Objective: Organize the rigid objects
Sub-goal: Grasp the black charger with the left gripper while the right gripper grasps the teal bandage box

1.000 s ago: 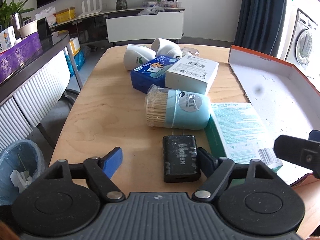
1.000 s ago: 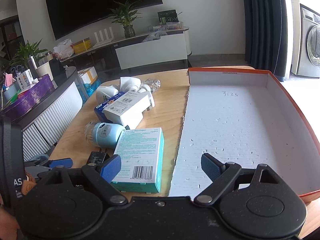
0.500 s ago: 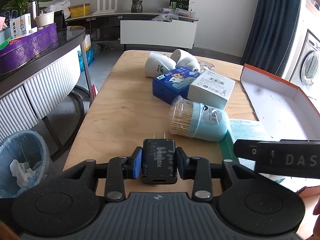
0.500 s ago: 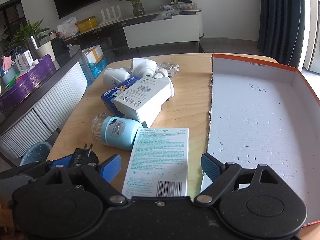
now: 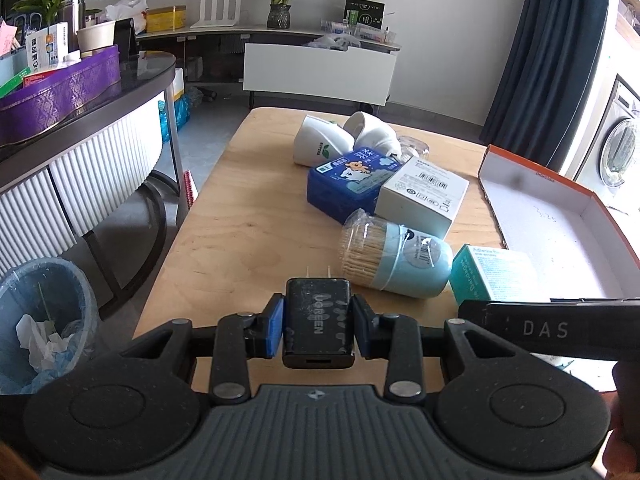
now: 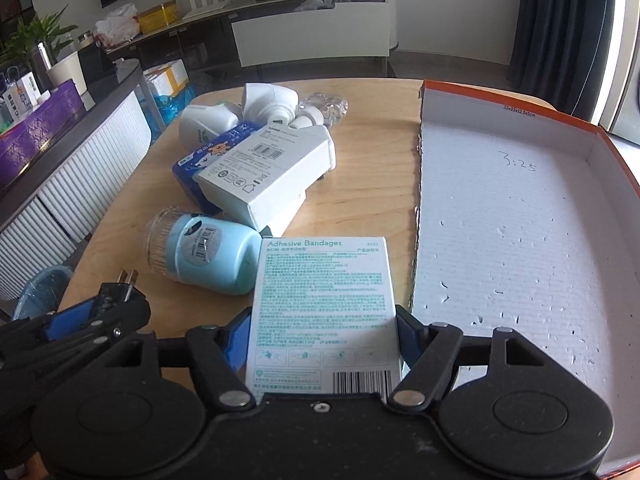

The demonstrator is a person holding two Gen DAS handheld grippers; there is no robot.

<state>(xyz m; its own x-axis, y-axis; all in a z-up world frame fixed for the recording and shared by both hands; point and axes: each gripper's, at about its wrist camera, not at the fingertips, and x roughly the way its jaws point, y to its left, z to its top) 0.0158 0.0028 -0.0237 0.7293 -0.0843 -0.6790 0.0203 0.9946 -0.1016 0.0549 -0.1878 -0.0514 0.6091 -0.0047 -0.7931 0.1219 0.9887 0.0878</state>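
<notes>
Charger (image 5: 318, 322), black, marked "UGREEN", clamped in left gripper (image 5: 318, 326) jaws. Right gripper (image 6: 322, 340) jaws closing around "Adhesive Bandages" box (image 6: 324, 304), pads at its sides.

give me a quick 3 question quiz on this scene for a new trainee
1. True or false: the left gripper is shut on the black charger.
2. What lies between the right gripper's fingers? A) toothpick jar B) bandage box C) blue tin
3. What is written inside the orange-rimmed box?

Key:
1. True; its prongs point away from the camera.
2. B, the bandage box; the jaws are closing on it.
3. "3:25", handwritten near the far end.
</notes>
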